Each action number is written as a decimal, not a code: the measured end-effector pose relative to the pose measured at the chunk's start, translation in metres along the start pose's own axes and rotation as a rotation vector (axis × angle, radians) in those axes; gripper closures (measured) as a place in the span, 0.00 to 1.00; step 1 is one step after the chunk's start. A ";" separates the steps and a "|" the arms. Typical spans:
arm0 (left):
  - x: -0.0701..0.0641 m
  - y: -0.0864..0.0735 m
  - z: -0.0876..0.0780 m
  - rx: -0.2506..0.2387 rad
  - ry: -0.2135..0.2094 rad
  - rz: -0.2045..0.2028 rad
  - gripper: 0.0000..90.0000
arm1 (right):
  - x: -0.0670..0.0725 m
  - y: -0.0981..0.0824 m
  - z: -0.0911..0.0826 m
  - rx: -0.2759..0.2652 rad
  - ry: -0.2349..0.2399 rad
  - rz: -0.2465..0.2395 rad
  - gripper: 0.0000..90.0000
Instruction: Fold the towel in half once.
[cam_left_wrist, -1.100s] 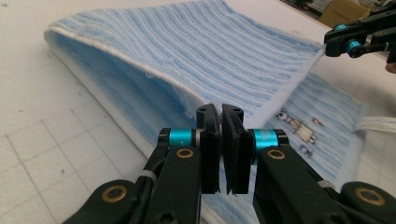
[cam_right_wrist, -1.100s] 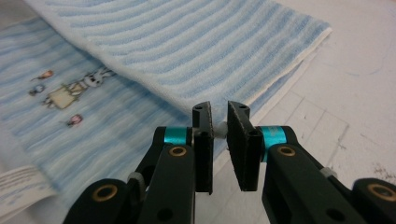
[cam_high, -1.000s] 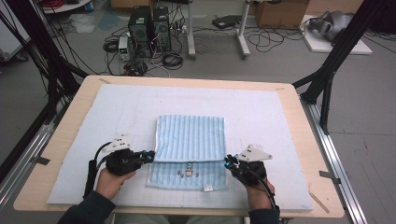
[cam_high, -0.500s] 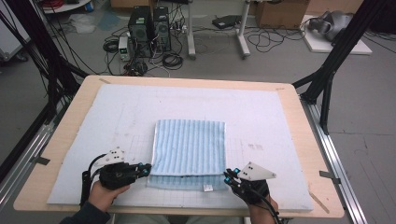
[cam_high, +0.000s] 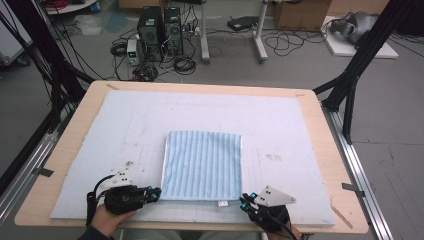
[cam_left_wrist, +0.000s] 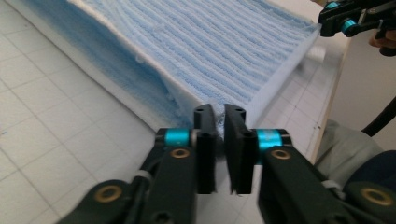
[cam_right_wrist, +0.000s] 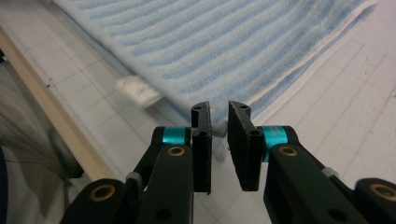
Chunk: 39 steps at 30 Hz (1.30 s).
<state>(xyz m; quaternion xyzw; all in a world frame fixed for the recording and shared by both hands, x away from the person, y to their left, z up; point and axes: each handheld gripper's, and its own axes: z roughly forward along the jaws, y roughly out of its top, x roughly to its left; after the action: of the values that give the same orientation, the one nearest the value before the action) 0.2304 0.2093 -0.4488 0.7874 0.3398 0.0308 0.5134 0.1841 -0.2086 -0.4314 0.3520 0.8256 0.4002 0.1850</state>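
Note:
A light blue striped towel lies folded flat on the pale gridded mat, with a small white tag poking out at its near edge. My left gripper sits at the towel's near left corner. In the left gripper view the left gripper has just been opening: a narrow gap shows, and the towel corner is at the tips, not pinched. My right gripper is at the near right corner. The right gripper jaws also stand slightly apart, with the white hem of the towel at their tips.
The wooden table edge runs just behind both hands at the near side. Black frame posts stand at the table's right and left. Computer towers and cables lie on the floor beyond the far edge.
Both grippers drew the towel's top layer toward the near edge and laid it flat, covering the lighter underside seen before. The jaws of both have parted a little.

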 end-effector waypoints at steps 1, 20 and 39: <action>0.001 0.001 0.000 -0.003 0.019 -0.012 0.70 | -0.001 -0.001 0.000 -0.003 -0.007 0.010 0.81; 0.031 0.041 0.019 -0.133 0.125 0.008 0.58 | -0.030 0.026 0.048 0.041 0.000 0.024 0.76; 0.065 0.092 0.046 -0.151 0.160 0.091 0.53 | -0.071 0.054 0.050 -0.032 -0.033 0.079 0.63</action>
<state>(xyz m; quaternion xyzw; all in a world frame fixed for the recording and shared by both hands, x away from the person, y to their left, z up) 0.3448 0.1874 -0.4135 0.7563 0.3401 0.1422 0.5404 0.2853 -0.2102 -0.4181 0.3878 0.8015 0.4145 0.1885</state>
